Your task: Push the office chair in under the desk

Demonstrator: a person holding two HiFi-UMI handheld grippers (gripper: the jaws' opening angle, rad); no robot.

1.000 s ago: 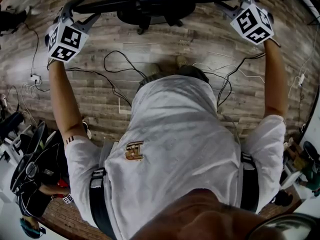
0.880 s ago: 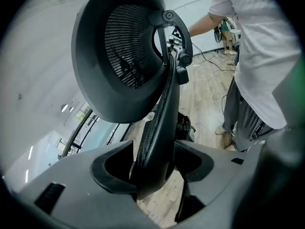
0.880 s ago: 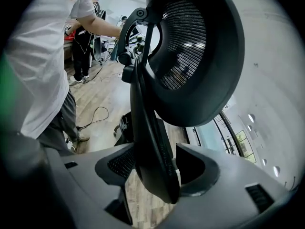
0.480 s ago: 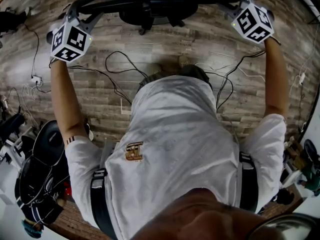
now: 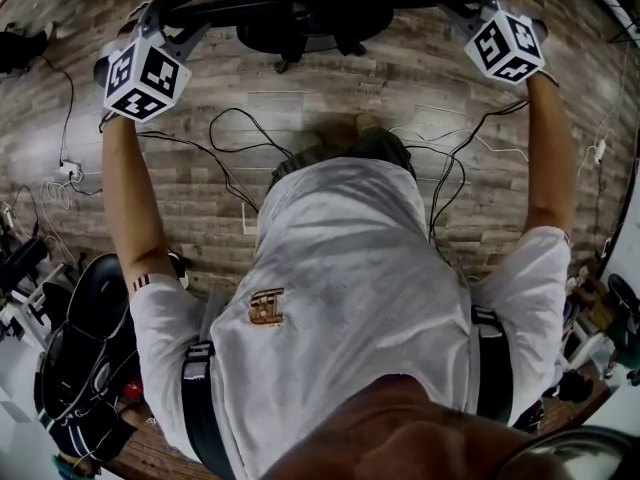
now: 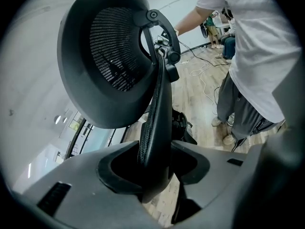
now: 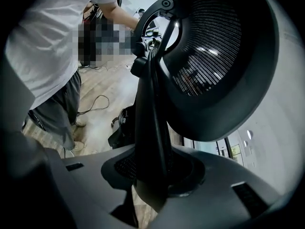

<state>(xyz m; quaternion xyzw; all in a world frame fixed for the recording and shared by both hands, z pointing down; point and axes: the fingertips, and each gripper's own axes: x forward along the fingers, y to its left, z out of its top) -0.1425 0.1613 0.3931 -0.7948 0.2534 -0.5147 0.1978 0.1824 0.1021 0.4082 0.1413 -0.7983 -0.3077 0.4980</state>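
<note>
A person point(image 5: 350, 298) in a white shirt stands just behind a black office chair point(image 5: 310, 13), seen from above on a wood-plank floor point(image 5: 400, 78). The left gripper point(image 6: 155, 163) is at the side of the chair's backrest point(image 6: 155, 109) nearest the person's left arm. Its jaws have just been closing and are clenched on that thin, mesh-lined edge. The right gripper point(image 7: 155, 168) is at the opposite side of the backrest, and its jaws, likewise just closing, are clamped on that edge. The chair's curved mesh headrest point(image 6: 109, 56) rises above both grips. Black cables point(image 5: 236, 108) trail over the floor between the chair and the person's feet.
</note>
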